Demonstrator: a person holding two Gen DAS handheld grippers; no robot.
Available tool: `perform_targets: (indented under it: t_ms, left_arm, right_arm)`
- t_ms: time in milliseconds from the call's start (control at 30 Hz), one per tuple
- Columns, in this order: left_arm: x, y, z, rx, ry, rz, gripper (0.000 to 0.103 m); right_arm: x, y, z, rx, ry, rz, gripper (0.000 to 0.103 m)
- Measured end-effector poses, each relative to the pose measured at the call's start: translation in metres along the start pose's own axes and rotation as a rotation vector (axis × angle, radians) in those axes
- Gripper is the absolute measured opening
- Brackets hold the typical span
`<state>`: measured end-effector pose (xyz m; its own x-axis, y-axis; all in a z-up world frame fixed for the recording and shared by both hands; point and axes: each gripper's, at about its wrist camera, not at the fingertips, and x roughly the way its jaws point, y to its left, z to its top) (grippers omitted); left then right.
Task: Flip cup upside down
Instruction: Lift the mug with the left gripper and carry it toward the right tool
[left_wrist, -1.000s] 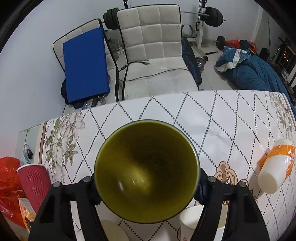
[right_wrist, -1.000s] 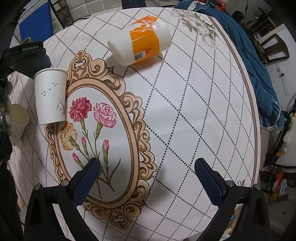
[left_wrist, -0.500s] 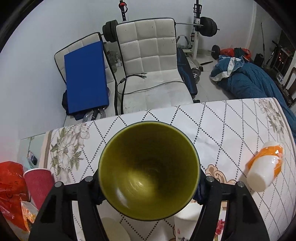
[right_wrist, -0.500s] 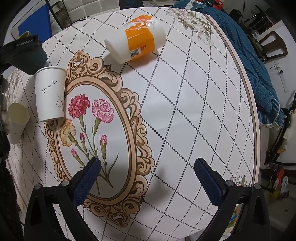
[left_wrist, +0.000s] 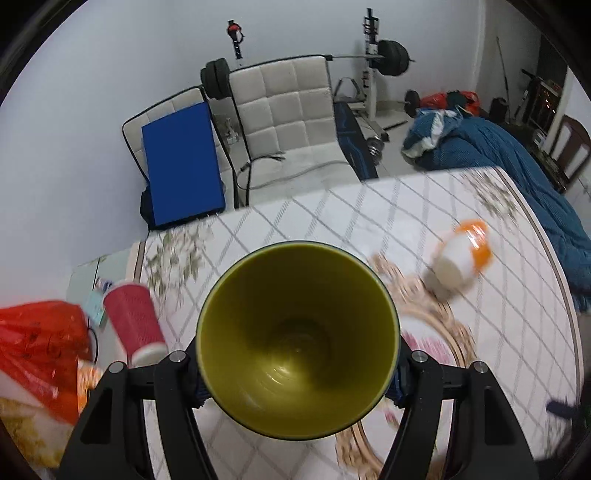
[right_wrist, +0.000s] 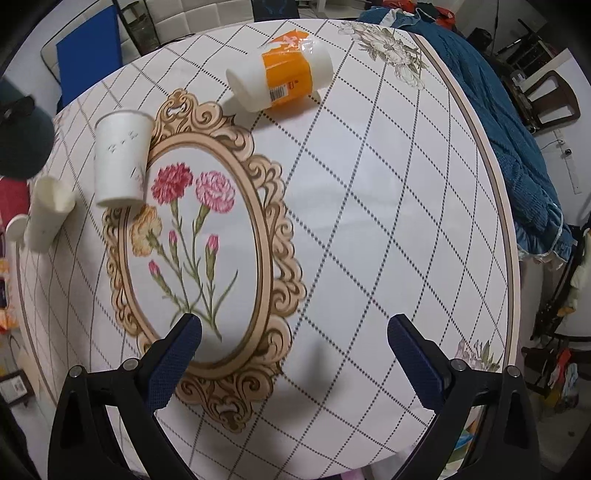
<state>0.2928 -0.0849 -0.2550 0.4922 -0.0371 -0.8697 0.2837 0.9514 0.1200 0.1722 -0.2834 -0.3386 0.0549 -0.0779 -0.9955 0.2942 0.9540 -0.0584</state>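
Movement on the left side: the left gripper (left_wrist: 297, 369) has swung since a second ago, and its view now takes in more of the room and less of the table, the background smeared with motion. Its fingers are clamped on the olive-green, dark-rimmed plastic cup (left_wrist: 297, 339), one on each flank, with the open mouth facing straight down the camera and the base pointing back toward the hand. The cup rides clear above the tabletop, tipped but not inverted, so by my reckoning the flip is under way and there is plenty of rotation left before the rim can go down.

Over on the right, the right gripper (right_wrist: 294, 338) hangs wide open with nothing between its blue pads (right_wrist: 173, 360), barely shifted over the half-second.

Below lies a round table under a white diamond-checked cloth (right_wrist: 369, 229) with a gold-framed carnation print. On it: a white paper cup printed with small birds (right_wrist: 120, 158), rim-down; a plain cream cup (right_wrist: 48, 210) beside it; a white tub with an orange label (right_wrist: 284, 79) on its side. A red ribbed paper cup (left_wrist: 135, 325) sits near an orange plastic bag (left_wrist: 40, 339). Beyond, a white quilted chair (left_wrist: 291, 114) and a barbell rack (left_wrist: 373, 62).
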Motion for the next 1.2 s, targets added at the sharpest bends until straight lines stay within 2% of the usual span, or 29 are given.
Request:
perform_targets:
  t_ms: [100, 300, 533, 667, 767, 867, 1200]
  left_arm:
    - [-0.02, -0.01, -0.027, 0.003, 0.046, -0.03, 0.067]
    - [-0.048, -0.032, -0.096, 0.013, 0.201, -0.095, 0.067]
    - [-0.05, -0.043, -0.181, -0.066, 0.463, -0.189, 0.067]
    - [-0.034, -0.047, -0.211, -0.104, 0.603, -0.237, 0.067]
    - [-0.014, -0.051, -0.217, -0.113, 0.682, -0.258, 0.067]
    - [0.006, -0.052, -0.217, -0.119, 0.726, -0.267, 0.067]
    - [0.051, -0.062, -0.186, -0.126, 0.732, -0.234, 0.067]
  right_arm:
    - [-0.003, -0.006, -0.018, -0.022, -0.007, 0.003, 0.102]
    - [-0.001, -0.031, -0.059, -0.051, -0.005, -0.002, 0.102]
    - [0.013, -0.058, -0.1, -0.095, 0.026, -0.028, 0.101]
    - [0.017, -0.063, -0.112, -0.108, 0.047, -0.038, 0.101]
    - [0.017, -0.063, -0.115, -0.109, 0.055, -0.041, 0.101]
    - [0.015, -0.063, -0.114, -0.098, 0.053, -0.049, 0.101]
    - [0.006, -0.06, -0.102, -0.054, 0.036, -0.072, 0.101]
